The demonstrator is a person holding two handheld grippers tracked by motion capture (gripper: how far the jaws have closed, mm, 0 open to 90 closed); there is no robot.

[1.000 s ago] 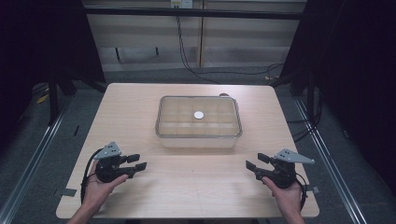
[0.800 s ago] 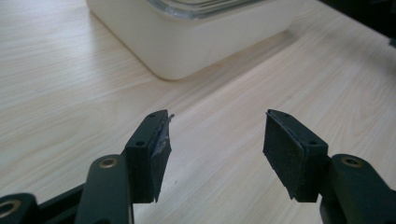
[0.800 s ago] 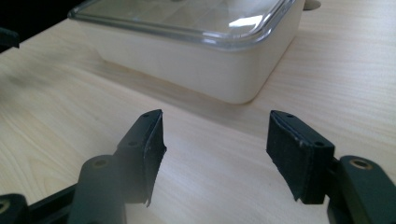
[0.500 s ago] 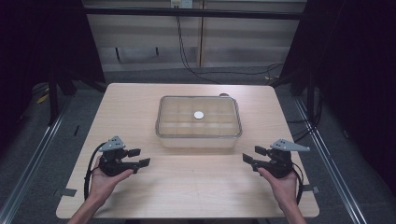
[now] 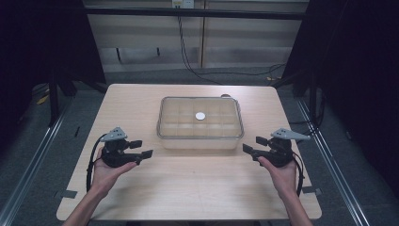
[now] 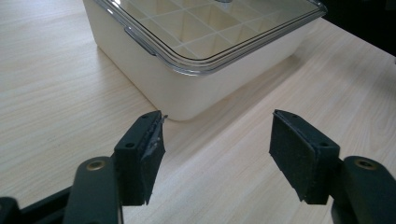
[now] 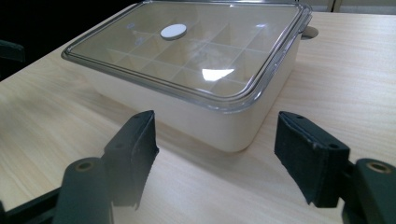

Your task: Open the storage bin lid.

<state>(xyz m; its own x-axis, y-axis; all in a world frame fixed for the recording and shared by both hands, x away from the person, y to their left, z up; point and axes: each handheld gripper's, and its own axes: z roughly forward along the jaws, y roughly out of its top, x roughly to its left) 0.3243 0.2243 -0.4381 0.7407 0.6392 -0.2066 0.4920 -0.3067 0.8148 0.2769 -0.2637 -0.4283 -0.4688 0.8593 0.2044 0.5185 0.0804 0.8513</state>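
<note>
- Pale wood-grain table point(image 5: 188, 197) is carrying a cream compartment box point(image 5: 201, 139) just behind its middle, with dark surroundings on both sides and grey floor around it.
- Compared with a second ago, both grippers are sitting closer to the box: the left gripper point(image 5: 141, 149) is now nearer its front left corner, and the right gripper point(image 5: 254, 144) is nearer its front right corner, both still apart from it.
- Both pairs of jaws have just been opening; each pair is now standing spread with nothing between the pads but bare table and a corner of the box beyond.
- In the left gripper view, the left gripper point(image 6: 217, 158) is facing the near corner of the box point(image 6: 205, 88); in the right gripper view, the right gripper point(image 7: 215, 161) is facing the opposite near corner point(image 7: 219, 123).
- Lying flat, the box is running its long axis across the table from left to right, one long side facing the person, its position unchanged from the earlier frames.
- A clear lid point(image 5: 188, 127) is sitting closed on the box, showing a grid of compartments beneath, and a small white disc point(image 5: 200, 116) is resting at the middle of the lid.
- Behind the box, at its right rear corner, a small round grey thing point(image 5: 228, 96) is peeking out on the table; what it is cannot be told.
- Beyond the table, a pale panelled wall point(image 5: 141, 42) is standing behind the box, with a black cable point(image 5: 186, 52) hanging down it.
- Metal rails point(image 5: 33, 155) are running along the floor to either side of the table.
</note>
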